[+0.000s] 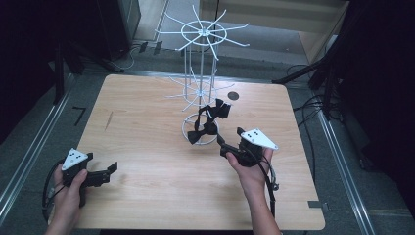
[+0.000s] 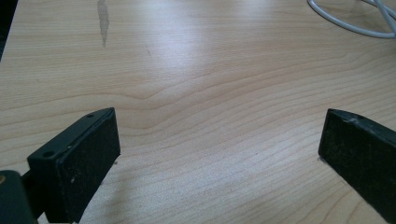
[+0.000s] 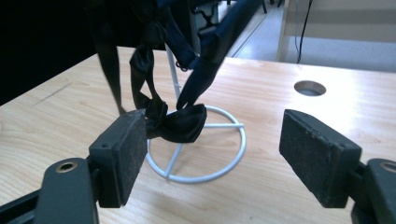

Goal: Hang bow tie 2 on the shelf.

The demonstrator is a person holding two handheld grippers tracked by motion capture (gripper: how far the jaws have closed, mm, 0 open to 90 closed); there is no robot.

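A white wire rack [image 1: 201, 68] with spoked tiers stands at the table's far middle. Black bow ties [image 1: 208, 120] hang from its lower tier down over the base ring [image 1: 186, 128]. My right gripper [image 1: 230, 142] is open just right of that ring. In the right gripper view its jaws [image 3: 210, 149] stand wide apart and hold nothing; the lowest bow tie [image 3: 180, 123] hangs beyond the left jaw over the ring [image 3: 224, 168]. My left gripper [image 1: 108, 175] rests open at the table's near left, and the left gripper view has bare wood between its jaws [image 2: 219, 144].
The wooden table [image 1: 147, 122] has a round cable hole [image 1: 233, 96] right of the rack, also seen from the right gripper [image 3: 310, 87]. Part of the rack's base wire [image 2: 345, 25] lies far off in the left gripper view. Cables and dark stands surround the table.
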